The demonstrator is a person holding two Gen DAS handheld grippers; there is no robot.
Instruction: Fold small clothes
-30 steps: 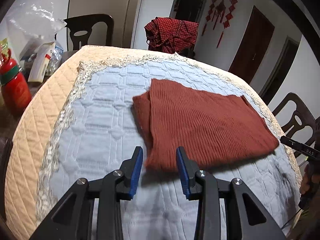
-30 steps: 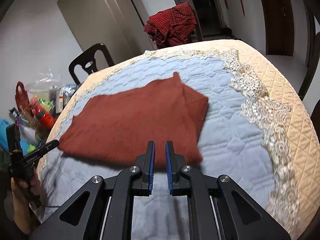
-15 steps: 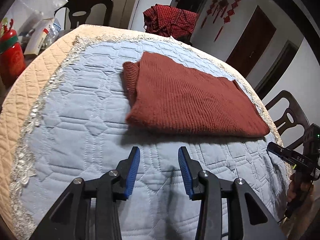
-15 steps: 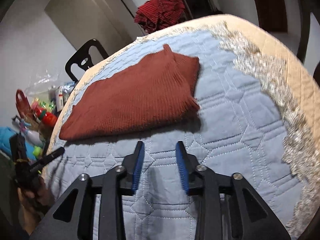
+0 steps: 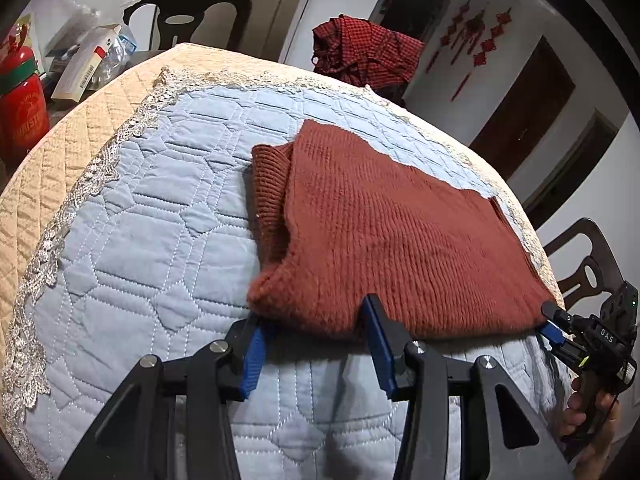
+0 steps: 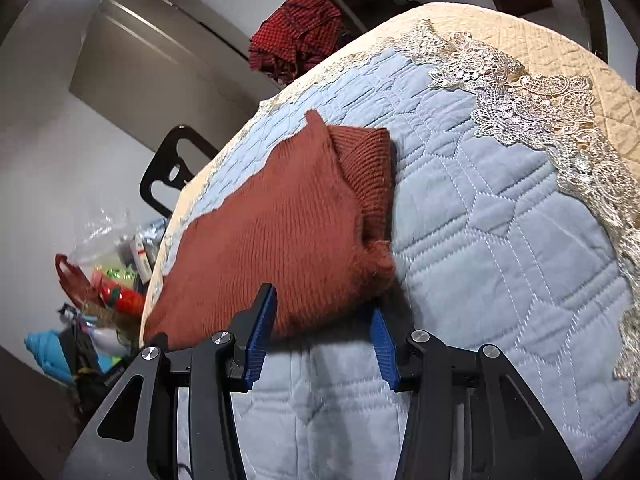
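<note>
Sweater [image 5: 392, 240] edge now between both grippers' opened fingers [image 5: 374, 320].

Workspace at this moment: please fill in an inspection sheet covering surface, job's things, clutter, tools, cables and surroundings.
Surface: quilted blue cover with lace border and beige edge.
Job's things: rust knit garment, partly folded, lying flat.
Clutter: red canister, boxes and plastic bag beside the table's far left.
Tools: left tool and right tool open, their jaws having just opened wider, at the garment's near edge, one at each near corner; neither clamps it.
Cables: thin cable by the person's hand.
Surroundings: dark chairs, red plaid cloth on one, red wall ornaments, dark doors.
</note>
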